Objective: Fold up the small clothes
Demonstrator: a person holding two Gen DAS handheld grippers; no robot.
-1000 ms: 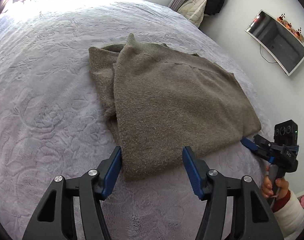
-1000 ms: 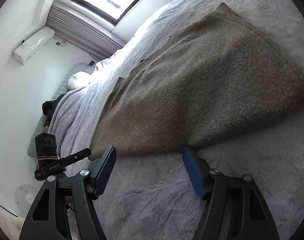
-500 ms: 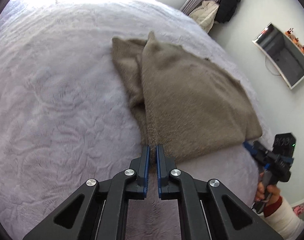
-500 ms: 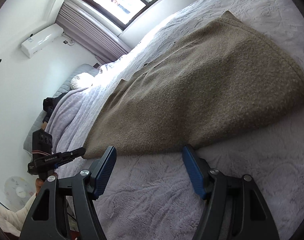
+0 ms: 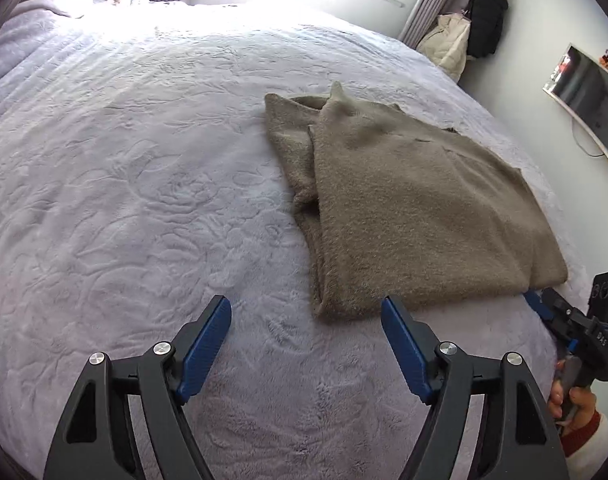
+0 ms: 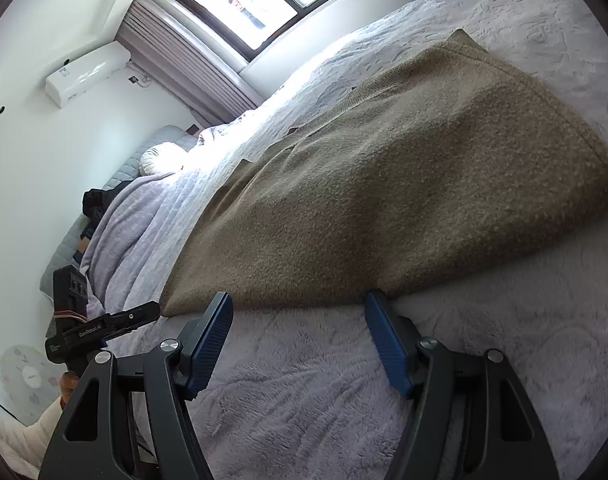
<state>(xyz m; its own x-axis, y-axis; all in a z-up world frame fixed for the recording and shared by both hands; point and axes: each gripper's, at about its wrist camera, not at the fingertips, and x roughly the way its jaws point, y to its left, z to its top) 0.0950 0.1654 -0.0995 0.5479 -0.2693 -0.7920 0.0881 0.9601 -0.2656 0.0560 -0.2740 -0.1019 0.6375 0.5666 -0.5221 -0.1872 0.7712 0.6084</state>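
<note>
A folded brown sweater (image 5: 416,208) is seen lying on a lilac bedspread (image 5: 143,200), right of centre. The left gripper (image 5: 306,314), its jaws just opened, is held empty beside the hem; the right gripper (image 6: 297,308) is spread, empty. An air conditioner (image 6: 87,72) is shown only in the right view.
</note>
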